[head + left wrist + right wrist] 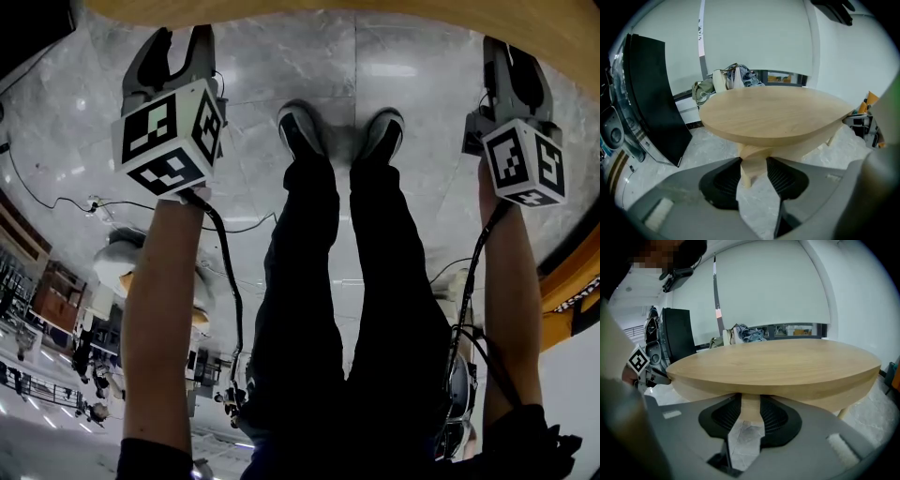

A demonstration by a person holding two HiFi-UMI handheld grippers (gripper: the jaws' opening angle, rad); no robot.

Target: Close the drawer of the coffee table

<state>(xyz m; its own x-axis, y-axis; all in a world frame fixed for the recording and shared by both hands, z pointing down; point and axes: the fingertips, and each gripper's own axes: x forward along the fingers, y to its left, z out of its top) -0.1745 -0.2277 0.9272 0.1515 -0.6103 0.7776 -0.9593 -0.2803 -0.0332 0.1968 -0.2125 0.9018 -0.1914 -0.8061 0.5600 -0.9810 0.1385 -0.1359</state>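
You held the left gripper (753, 165) and the right gripper (750, 408) out in front of you, each with its jaws partly open and nothing between them. That probably suited a push better than a grasp. The coffee table (773, 115) stood straight ahead of both grippers, near but untouched. Its drawer could not be made out beneath the round top ahead of either gripper.

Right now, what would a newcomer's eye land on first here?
The round wooden coffee table fills both gripper views, just ahead of the claws. In the head view, the left claw and right claw, each carrying a black-and-white marker cube, flank the person's dark-trousered legs on the pale marble floor. Both claws are open and empty.
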